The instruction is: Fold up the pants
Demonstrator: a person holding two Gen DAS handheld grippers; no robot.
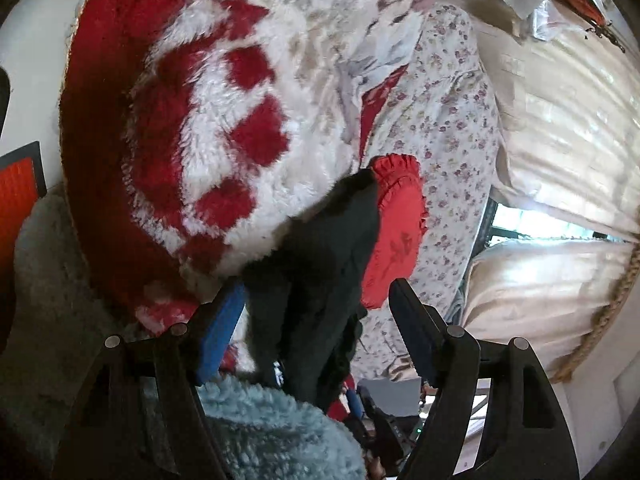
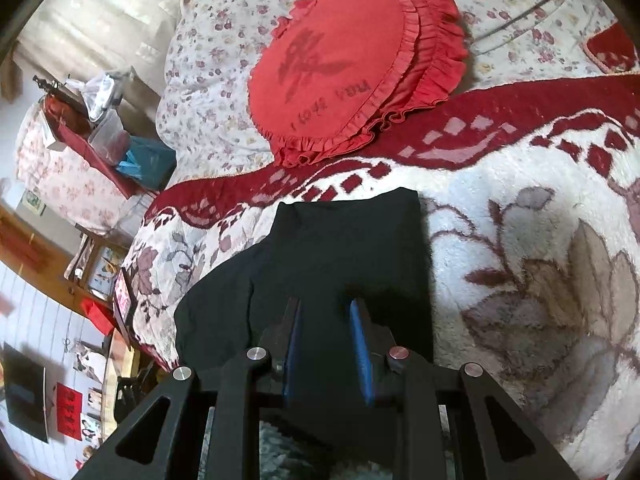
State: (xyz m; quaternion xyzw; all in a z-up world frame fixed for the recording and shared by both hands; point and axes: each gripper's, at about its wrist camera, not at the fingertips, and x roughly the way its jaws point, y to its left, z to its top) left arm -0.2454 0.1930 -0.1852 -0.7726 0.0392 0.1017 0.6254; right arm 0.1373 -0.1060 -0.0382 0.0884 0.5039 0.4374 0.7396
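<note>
The black pants (image 2: 344,256) lie on a fluffy red-and-white blanket (image 2: 520,208) on the bed, one end toward the red cushion. My right gripper (image 2: 325,306) is shut on the pants' near end, with black cloth bunched between its blue-padded fingers (image 2: 360,344). In the left wrist view the pants (image 1: 320,256) hang in a dark bunch between the fingers. My left gripper (image 1: 318,296) stands wide open around that cloth, its blue pad (image 1: 222,328) beside the cloth on the left; the cloth is not clamped.
A round red frilled cushion (image 2: 352,64) lies on the flowered sheet (image 2: 216,60) beyond the pants. A light blue fleece sleeve (image 1: 272,428) fills the bottom of the left view. Cream curtains (image 1: 560,112) hang at the right. A cluttered red-topped table (image 2: 100,132) stands beside the bed.
</note>
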